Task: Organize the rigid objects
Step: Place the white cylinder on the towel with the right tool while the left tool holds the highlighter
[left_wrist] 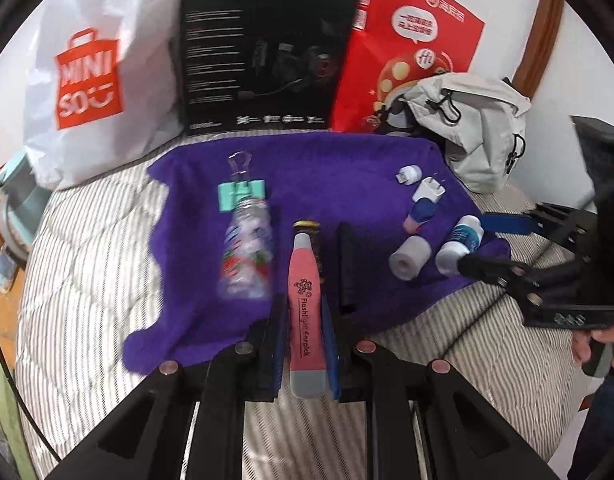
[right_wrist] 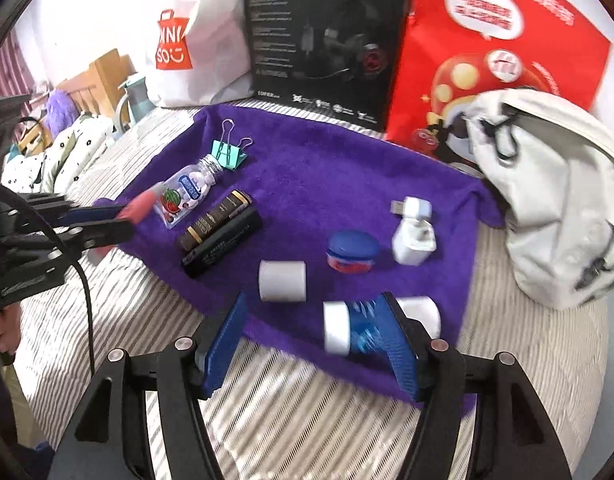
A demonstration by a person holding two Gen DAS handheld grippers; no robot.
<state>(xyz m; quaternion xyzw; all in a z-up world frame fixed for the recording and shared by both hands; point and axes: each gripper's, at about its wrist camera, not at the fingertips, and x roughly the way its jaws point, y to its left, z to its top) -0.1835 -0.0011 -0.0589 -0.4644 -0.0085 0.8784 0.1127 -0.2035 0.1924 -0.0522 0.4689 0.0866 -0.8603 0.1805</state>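
Landmark: purple towel (right_wrist: 327,168), lying on a striped bed (right_wrist: 291,404).

Left of towel centre: teal binder clip (right_wrist: 228,153) and small clear bottle (right_wrist: 187,194) are lying together, then a brown-and-gold tube (right_wrist: 215,219) beside a black stick (right_wrist: 223,247). These are sitting parallel, probably so like shapes stay grouped.

Left claw (left_wrist: 305,320) is clenching the pink flashlight earpick (left_wrist: 305,300), holding it over the towel's near edge, pointing at the tube and stick; my guess is it is heading for that row.

Towel centre, near side: white roll (right_wrist: 283,281), then a blue-lidded jar (right_wrist: 353,251).

Right claw (right_wrist: 319,336) is standing released, its blue pads straddling a white-capped blue bottle (right_wrist: 349,330) at the towel's near right edge; no grip yet. The roll lies just beside the left pad and could get bumped on closing.

Right part of towel: white charger plug (right_wrist: 414,242), small white adapter (right_wrist: 413,206).

Off the towel's right edge: a pale backpack (right_wrist: 555,200). Behind the towel: white shopping bag (left_wrist: 95,68), black box (left_wrist: 267,52), red bag (left_wrist: 411,52), walling in the far side.
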